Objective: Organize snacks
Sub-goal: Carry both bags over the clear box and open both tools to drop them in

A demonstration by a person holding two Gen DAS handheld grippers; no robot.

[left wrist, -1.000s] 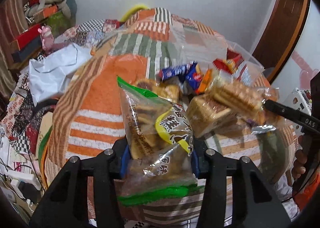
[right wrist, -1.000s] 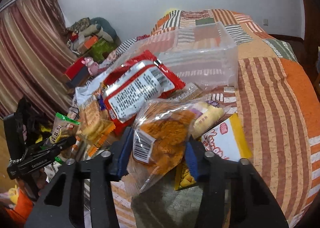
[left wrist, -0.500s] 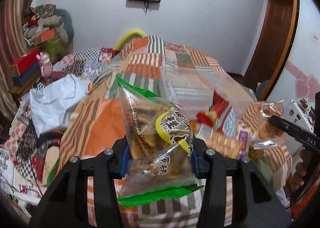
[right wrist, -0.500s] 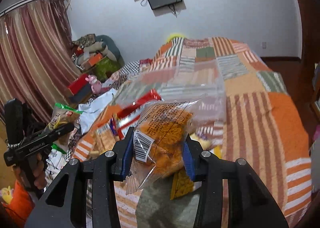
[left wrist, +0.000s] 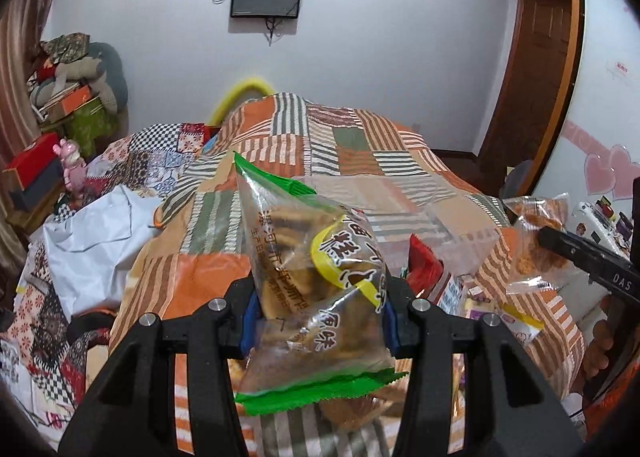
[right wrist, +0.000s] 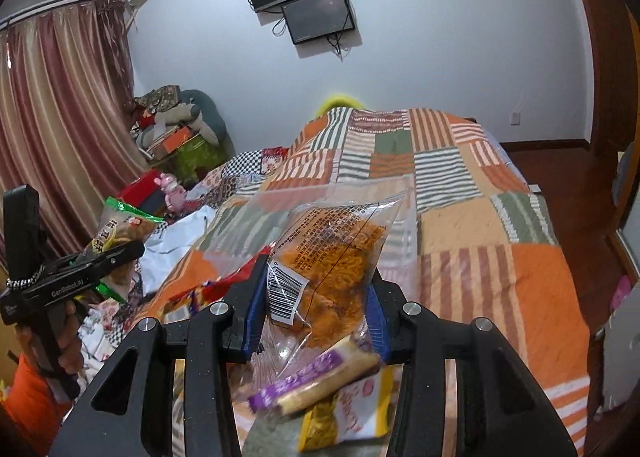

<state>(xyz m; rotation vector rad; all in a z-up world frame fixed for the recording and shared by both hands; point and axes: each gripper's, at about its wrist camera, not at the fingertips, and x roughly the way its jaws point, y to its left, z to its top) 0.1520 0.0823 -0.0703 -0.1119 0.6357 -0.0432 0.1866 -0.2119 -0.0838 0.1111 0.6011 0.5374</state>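
Currently, as inspected, my left gripper [left wrist: 318,317] was clamped on a green-edged biscuit bag [left wrist: 316,285], its blue pads [left wrist: 250,319] pressed against both sides of the clear wrapper. The bag stood upright between the fingers, held up off the patchwork bedspread [left wrist: 360,145], with its brown contents and yellow label facing the camera.

My right gripper [right wrist: 318,309] was likewise closed on an orange snack packet [right wrist: 332,269], gripped at its lower half with the barcode label turned toward the left pad. That packet also hung clear of the bedspread.

Relative to the bedspread, a clear plastic box [right wrist: 344,209] sat on it near the middle, behind both held packets. A loose heap of snacks lay on the bedspread's near edge: a purple-wrapped bar [right wrist: 316,381] and a yellow packet [right wrist: 352,413] directly below the right gripper, and a red packet [left wrist: 424,261] just in front of the box.

From the right wrist view, the left gripper appeared at the far left with its bag. A white plastic sheet [left wrist: 92,241] lay off the bedspread's left side.
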